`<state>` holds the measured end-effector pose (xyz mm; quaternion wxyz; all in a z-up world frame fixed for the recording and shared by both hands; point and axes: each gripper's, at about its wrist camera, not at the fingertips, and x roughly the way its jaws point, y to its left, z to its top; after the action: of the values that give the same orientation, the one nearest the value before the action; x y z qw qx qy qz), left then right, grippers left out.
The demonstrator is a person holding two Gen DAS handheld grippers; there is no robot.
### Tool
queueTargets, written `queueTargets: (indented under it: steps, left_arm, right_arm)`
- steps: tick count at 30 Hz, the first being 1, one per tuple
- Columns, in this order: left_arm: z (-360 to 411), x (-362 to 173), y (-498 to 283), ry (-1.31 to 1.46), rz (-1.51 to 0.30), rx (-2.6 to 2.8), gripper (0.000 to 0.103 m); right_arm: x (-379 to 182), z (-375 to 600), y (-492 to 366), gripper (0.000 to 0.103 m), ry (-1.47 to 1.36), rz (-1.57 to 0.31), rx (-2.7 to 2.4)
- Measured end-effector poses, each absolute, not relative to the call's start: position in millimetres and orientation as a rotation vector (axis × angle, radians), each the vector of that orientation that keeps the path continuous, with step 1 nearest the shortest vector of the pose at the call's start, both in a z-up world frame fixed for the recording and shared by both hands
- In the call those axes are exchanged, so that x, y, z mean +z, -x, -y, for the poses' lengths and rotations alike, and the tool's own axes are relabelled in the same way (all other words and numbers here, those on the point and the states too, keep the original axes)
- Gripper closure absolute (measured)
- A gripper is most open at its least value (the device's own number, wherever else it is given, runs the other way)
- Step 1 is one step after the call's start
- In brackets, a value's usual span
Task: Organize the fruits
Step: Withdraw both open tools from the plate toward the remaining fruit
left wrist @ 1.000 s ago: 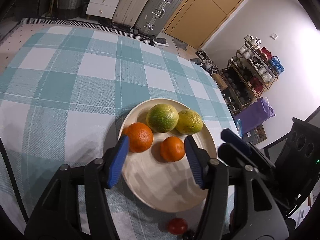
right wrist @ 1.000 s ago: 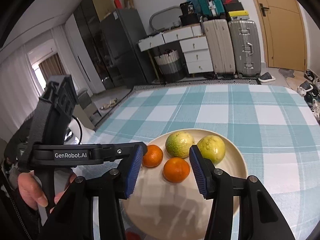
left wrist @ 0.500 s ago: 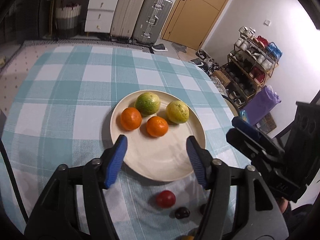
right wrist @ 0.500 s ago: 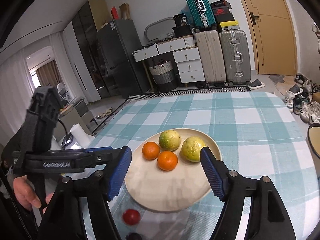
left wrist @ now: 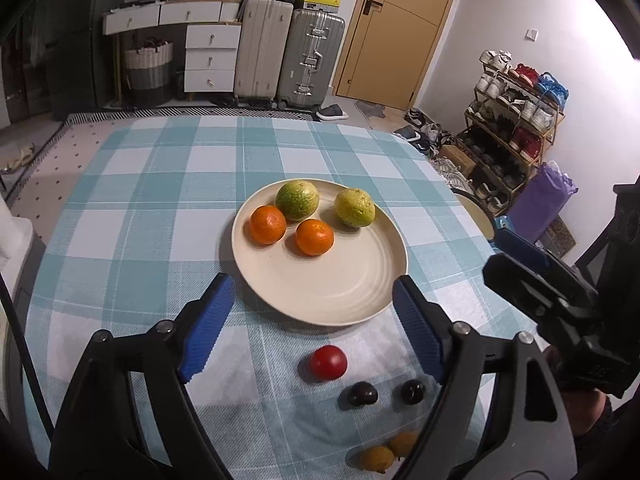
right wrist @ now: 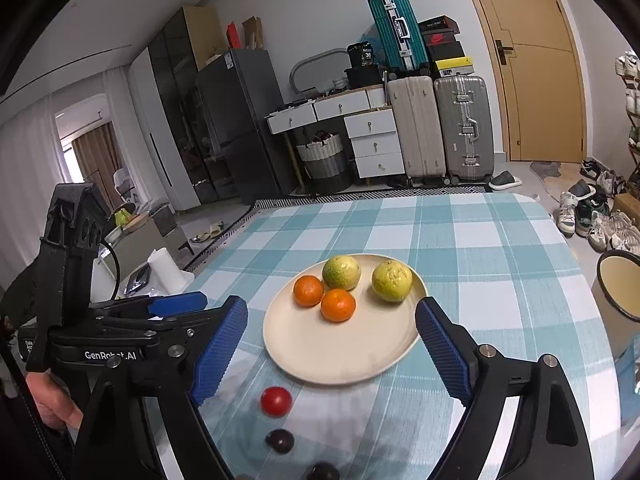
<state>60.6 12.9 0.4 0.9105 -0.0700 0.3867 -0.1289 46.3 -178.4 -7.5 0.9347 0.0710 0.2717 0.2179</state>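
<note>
A cream plate (left wrist: 332, 280) (right wrist: 344, 348) on the checked tablecloth holds two oranges (left wrist: 268, 225) (right wrist: 338, 305) and two green-yellow citrus fruits (left wrist: 297, 200) (right wrist: 391, 281). In front of the plate lie a red tomato (left wrist: 328, 362) (right wrist: 276, 401), two dark round fruits (left wrist: 362, 394) (right wrist: 280, 441) and two small yellow fruits (left wrist: 376, 458). My left gripper (left wrist: 316, 328) hangs above the plate's near rim, its jaws opening with nothing between them. My right gripper (right wrist: 330, 352) also hovers over the near rim, jaws opening and empty. Each gripper shows at the other view's side.
A cream enamel mug (right wrist: 618, 288) stands near the table's right edge. Behind the table are suitcases (left wrist: 310, 60), white drawers (left wrist: 210, 60), a basket (right wrist: 322, 158) and a shoe rack (left wrist: 516, 120). A hand (right wrist: 52, 404) holds the left gripper.
Both grippers have pulled back and up from over the plate and their jaws have spread wider. The tomato, dark fruits and yellow fruits in front of the plate have come into view.
</note>
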Motion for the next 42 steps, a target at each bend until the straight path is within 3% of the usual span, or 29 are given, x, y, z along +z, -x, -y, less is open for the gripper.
queueTargets:
  steps: [4,8,18,42]
  left_arm:
    - [-13,1,-45,0.140,-0.780,-0.257,0.017]
    - [-11,3,-27,0.125,-0.753,-0.251,0.001]
    - [-16,-17,1,0.146,-0.796,-0.249,0.001]
    - [8,-85,39,0.057,-0.966,-0.385,0.001]
  right_arm:
    - [-9,180,-32,0.011,-0.142,-0.551,0.445]
    - [-14,182,-17,0.007,-0.139,-0.550,0.440]
    - [-27,196,12,0.001,-0.178,-0.575,0.465]
    - [-52,197,65,0.000,-0.148,-0.616,0.442]
